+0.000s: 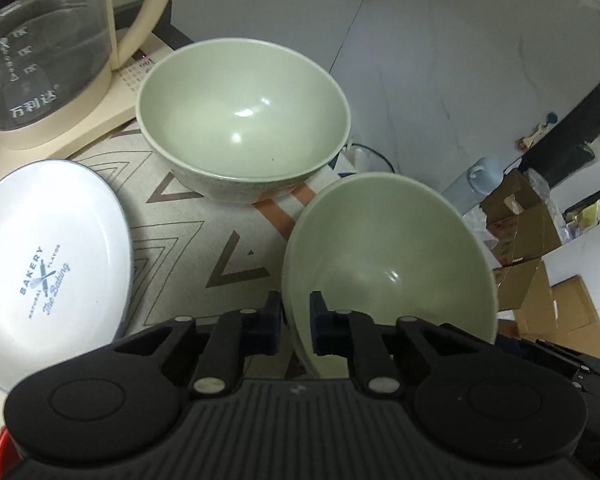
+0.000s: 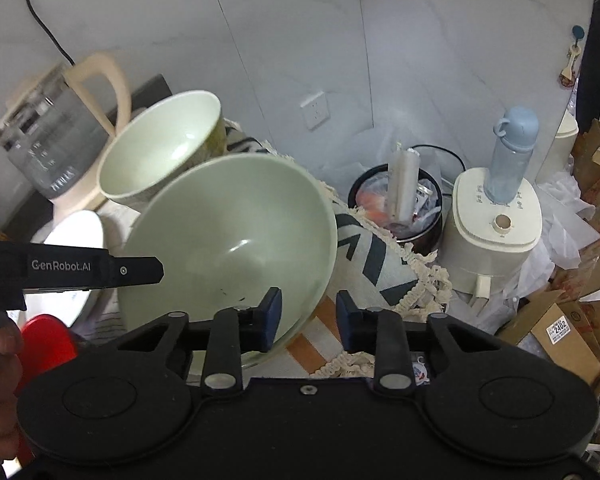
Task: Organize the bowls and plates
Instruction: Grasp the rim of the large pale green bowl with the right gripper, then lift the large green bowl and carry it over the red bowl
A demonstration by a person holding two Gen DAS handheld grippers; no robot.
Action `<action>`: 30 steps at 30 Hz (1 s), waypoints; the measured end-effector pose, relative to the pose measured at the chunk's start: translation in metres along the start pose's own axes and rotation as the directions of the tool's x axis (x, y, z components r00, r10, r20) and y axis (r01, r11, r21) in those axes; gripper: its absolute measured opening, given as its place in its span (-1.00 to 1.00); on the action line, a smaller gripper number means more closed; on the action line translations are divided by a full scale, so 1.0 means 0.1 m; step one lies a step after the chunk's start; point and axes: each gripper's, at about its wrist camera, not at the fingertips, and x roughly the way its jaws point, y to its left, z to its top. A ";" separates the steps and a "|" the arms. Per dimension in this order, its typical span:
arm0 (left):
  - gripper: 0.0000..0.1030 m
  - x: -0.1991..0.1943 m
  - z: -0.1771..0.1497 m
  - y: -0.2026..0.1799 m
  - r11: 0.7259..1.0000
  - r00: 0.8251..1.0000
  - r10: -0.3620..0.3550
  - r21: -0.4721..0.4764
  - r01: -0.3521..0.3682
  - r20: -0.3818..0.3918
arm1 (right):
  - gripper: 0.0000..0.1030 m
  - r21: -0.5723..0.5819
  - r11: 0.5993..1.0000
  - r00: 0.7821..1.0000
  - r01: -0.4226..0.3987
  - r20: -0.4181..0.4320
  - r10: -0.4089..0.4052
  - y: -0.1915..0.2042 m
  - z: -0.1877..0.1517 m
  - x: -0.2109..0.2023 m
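Observation:
My left gripper is shut on the rim of a pale green bowl, held tilted above the patterned tablecloth. A second green bowl stands upright on the cloth just beyond it. A white plate printed "BAKERY" lies at the left. In the right wrist view the held bowl fills the middle, with the second bowl behind it and the plate at the left. My right gripper is open and empty, its left finger overlapping the held bowl's near rim.
A glass kettle on a cream base stands at the back left. Off the table's right edge are a bin, a cream appliance with a blue bottle on it, and cardboard boxes. A red object lies near the left hand.

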 end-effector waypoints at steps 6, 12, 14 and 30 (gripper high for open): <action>-0.83 0.05 0.05 0.02 1.000 1.000 -0.012 -0.011 0.012 -0.015 | -0.59 -0.009 1.000 1.000 0.018 -0.021 -0.018 0.05 0.02 0.17; -0.83 -0.13 0.06 0.03 0.999 0.999 -0.032 -0.022 0.033 0.023 | -0.63 0.006 1.000 1.000 0.009 0.006 -0.009 0.03 0.09 0.09; -0.83 -0.19 0.06 0.03 0.999 0.999 -0.032 -0.031 0.033 0.032 | -0.63 -0.006 1.000 1.000 0.009 0.020 -0.009 0.07 0.10 0.04; -0.83 -0.86 -0.06 0.07 0.995 0.987 0.019 -0.102 -0.002 0.158 | -0.63 -0.088 0.995 0.993 -0.053 0.099 0.061 0.26 0.20 -0.33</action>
